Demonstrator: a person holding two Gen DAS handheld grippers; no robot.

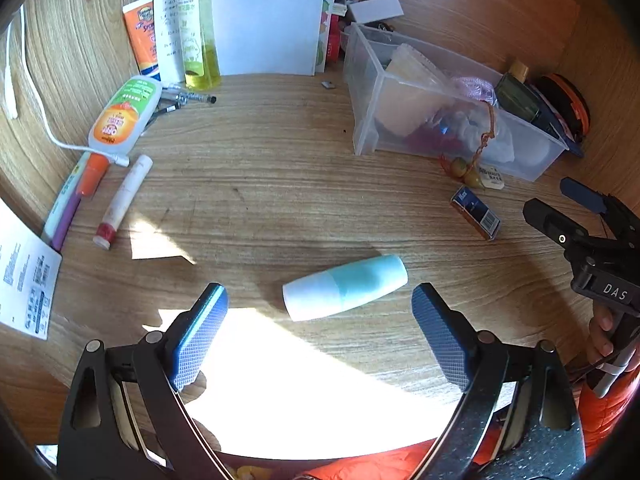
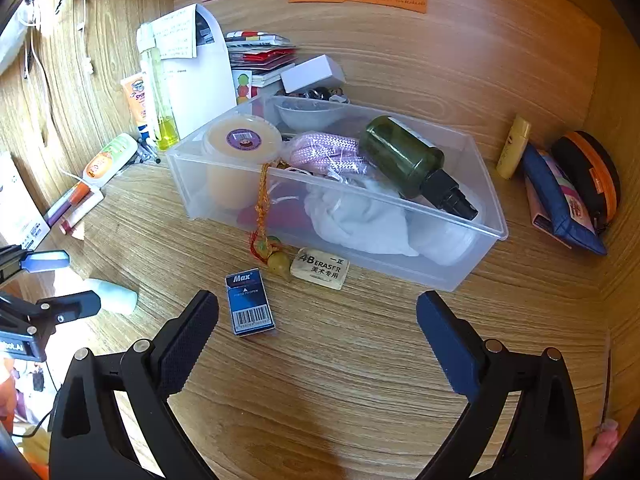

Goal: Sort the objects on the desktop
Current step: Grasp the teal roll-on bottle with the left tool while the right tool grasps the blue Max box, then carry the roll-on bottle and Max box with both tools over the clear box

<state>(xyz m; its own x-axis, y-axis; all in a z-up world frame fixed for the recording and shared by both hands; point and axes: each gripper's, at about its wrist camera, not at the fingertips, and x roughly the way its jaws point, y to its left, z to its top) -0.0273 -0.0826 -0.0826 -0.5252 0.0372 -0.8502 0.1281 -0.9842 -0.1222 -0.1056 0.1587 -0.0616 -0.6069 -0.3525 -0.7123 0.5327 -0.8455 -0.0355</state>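
Observation:
A pale blue and white bottle (image 1: 345,287) lies on its side on the wooden desk, just ahead of my open, empty left gripper (image 1: 320,312). It also shows in the right wrist view (image 2: 114,295). My right gripper (image 2: 318,316) is open and empty above the desk, with a blue Max staple box (image 2: 249,302) near its left finger and a 4B eraser (image 2: 320,269) ahead. A clear plastic bin (image 2: 472,236) behind them holds a dark green spray bottle (image 2: 412,164), a jelly cup (image 2: 240,156) and white cloth. A gourd charm (image 2: 276,258) hangs over the bin's front wall.
Tubes, pens and a white cable (image 1: 40,120) lie along the left side. A yellow-green bottle (image 1: 200,40) and papers stand at the back. Pouches and a small yellow tube (image 2: 514,146) sit right of the bin. The desk's wooden walls close in behind and right.

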